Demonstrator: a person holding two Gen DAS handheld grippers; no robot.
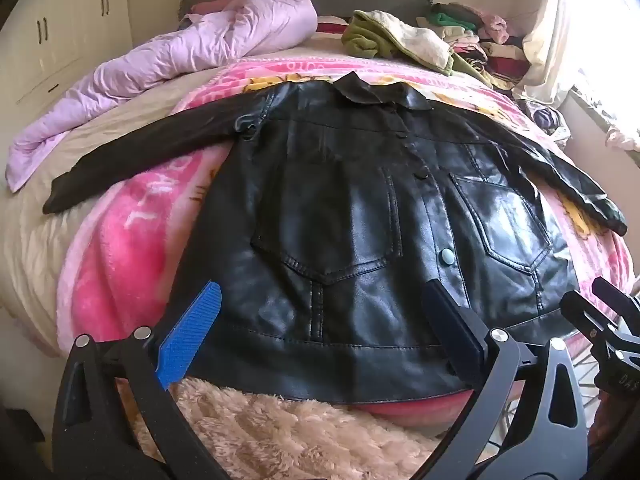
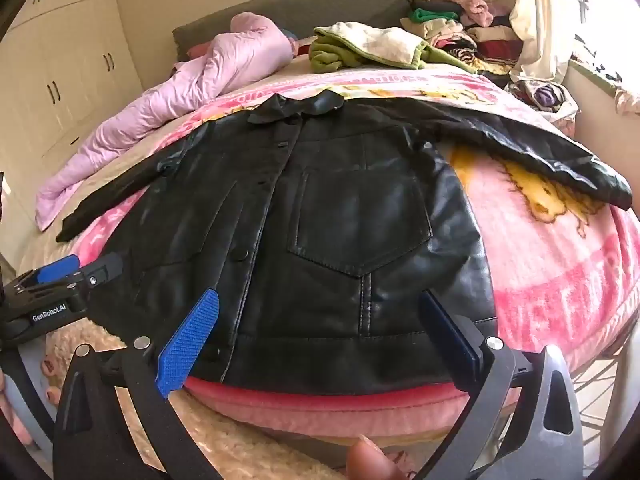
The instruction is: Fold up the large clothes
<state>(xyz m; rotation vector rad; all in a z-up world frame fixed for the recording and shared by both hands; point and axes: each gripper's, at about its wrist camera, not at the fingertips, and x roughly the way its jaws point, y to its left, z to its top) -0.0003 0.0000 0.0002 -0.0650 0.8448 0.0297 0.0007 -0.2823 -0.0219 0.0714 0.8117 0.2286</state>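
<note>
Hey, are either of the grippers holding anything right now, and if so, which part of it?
Nothing is held. The left gripper and the right gripper both hover open over the hem of the black leather jacket, which lies spread flat on the bed.

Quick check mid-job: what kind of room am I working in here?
Most likely a bedroom: a bed with a grey headboard, cream wardrobe doors on the left, and piled clothes by the window.

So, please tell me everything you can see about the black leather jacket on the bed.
The black leather jacket looks like glossy leather or imitation leather. It lies flat and face up on the pink blanket, collar toward the headboard, both sleeves spread outward, hem at the near edge. It has two pointed chest pockets, a snap-button front that appears closed, and visible seams. Neither the left gripper nor the right gripper touches it; both are open.
</note>
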